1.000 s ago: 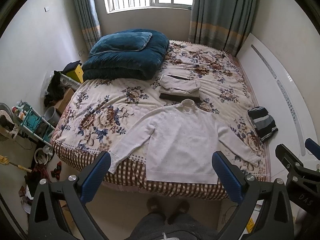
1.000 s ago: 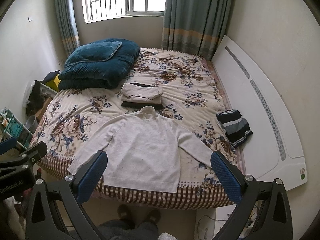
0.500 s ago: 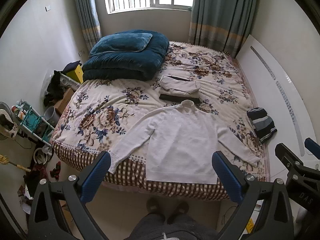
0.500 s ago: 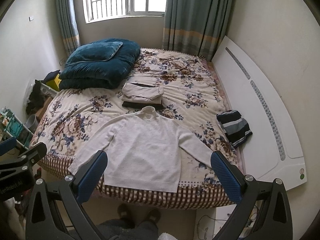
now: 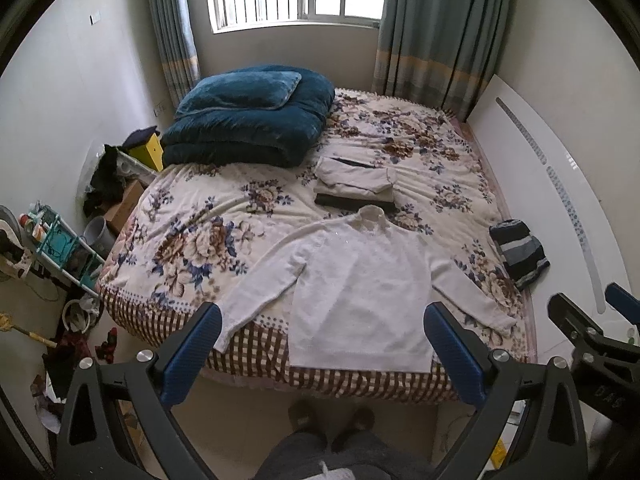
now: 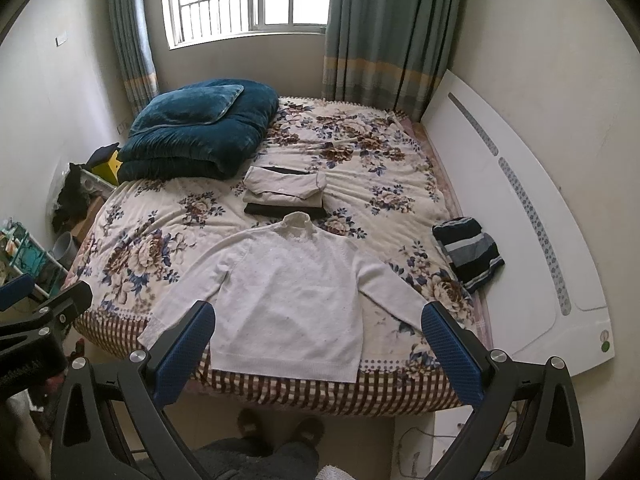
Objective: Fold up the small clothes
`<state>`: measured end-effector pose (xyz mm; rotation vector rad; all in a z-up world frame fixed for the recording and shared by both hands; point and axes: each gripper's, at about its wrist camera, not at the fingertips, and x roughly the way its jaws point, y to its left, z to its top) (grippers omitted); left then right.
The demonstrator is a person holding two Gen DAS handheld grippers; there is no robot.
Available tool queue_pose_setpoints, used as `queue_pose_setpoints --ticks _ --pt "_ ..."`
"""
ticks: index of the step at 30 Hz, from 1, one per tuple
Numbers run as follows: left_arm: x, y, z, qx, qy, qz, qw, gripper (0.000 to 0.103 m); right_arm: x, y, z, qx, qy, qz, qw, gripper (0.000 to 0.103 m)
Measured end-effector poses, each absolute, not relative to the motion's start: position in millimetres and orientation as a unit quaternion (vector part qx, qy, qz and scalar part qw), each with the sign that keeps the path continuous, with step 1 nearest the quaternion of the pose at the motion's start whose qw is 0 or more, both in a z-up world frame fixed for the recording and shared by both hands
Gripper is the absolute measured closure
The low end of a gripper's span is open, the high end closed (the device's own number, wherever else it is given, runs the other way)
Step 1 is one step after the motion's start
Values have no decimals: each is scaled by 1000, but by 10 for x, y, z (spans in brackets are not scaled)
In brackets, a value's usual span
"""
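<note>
A white long-sleeved sweater (image 5: 360, 280) lies flat, sleeves spread, at the near edge of the floral bed (image 5: 224, 236); it also shows in the right wrist view (image 6: 292, 292). My left gripper (image 5: 322, 344) is open and empty, held high above the floor in front of the bed. My right gripper (image 6: 318, 344) is open and empty at the same height. A folded pile of beige and dark clothes (image 5: 356, 184) lies behind the sweater's collar (image 6: 284, 192). A striped dark garment (image 5: 520, 252) lies at the bed's right edge (image 6: 468, 254).
A folded teal quilt with a pillow (image 5: 248, 116) sits at the far left of the bed. A white headboard (image 6: 520, 220) runs along the right. Clutter and a shelf rack (image 5: 60, 248) stand on the floor to the left. My feet (image 5: 328, 420) are on the floor below.
Both grippers have drifted slightly back and up from the bed; the sweater and other clothes have not moved. Both stay open.
</note>
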<state>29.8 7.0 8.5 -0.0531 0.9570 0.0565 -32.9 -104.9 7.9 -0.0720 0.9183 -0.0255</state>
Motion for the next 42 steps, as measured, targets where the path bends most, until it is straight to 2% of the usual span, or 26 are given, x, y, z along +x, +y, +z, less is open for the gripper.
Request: queue_pose_setpoints --ticks 6,12,18,21,24,28,35,38,39,40,41,42 --pt "654 138 -387 -26 403 22 915 0 -133 -1632 -375 29 449 -91 888 0" --pt "1300 -94 -1178 33 440 12 898 0 89 -2772 -1298 110 473 -223 845 0" --pt "1844 -468 -1955 44 508 13 860 0 78 -4200 -2574 222 493 -346 767 0" --pt "2106 -672 -2350 69 544 32 835 0 85 -4904 -3434 335 507 -349 713 0" --pt "2326 -766 -2790 82 590 51 802 0 55 -5516 -4327 448 508 -349 648 9" --pt "2632 -857 -3520 88 638 79 761 0 163 -6112 -5341 515 484 -360 609 16" --pt "3108 -947 -4821 49 688 89 718 0 490 -6804 -6559 617 410 -358 568 16" --pt "3249 -1014 -5197 45 687 86 720 0 603 -6881 -6757 630 372 -371 572 32" --pt "3289 -1026 -5277 41 688 85 720 0 648 -6868 -6722 614 366 -382 586 53" --pt "3341 -1049 -5370 35 689 83 719 0 697 -6860 -6696 599 373 -388 593 81" --pt "3364 -1069 -5430 33 690 81 719 0 770 -6851 -6637 582 381 -385 607 89" --pt "3382 -1090 -5476 31 690 78 719 0 823 -6845 -6555 566 385 -385 619 91"
